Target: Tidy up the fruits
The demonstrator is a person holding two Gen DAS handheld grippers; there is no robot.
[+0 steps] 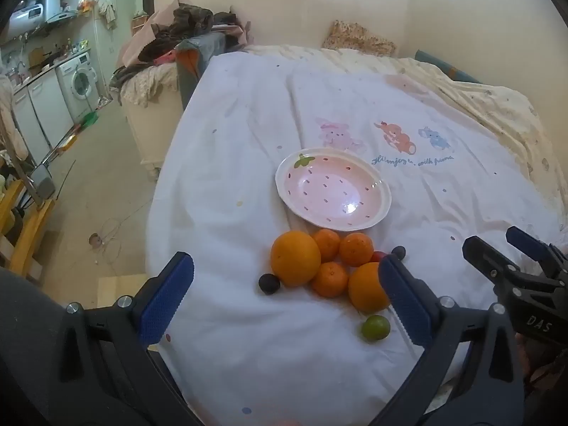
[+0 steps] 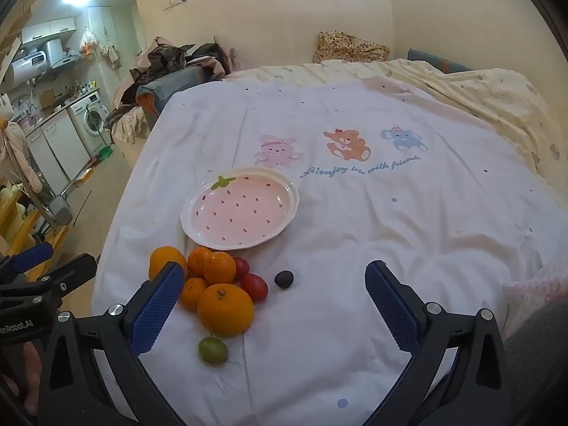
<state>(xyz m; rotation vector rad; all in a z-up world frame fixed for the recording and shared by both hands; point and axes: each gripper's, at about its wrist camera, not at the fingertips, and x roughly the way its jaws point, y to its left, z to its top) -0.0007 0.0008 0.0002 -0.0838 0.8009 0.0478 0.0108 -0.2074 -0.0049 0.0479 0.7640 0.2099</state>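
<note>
Right wrist view: right gripper and left gripper are hovering wide open, fruits lying ahead, plate beyond them sitting unfilled.

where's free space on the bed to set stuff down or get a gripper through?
Free: the plate is empty; bare white quilt right of the dark plum, up to the cartoon prints. Crowded: the fruit cluster just below the plate.
</note>
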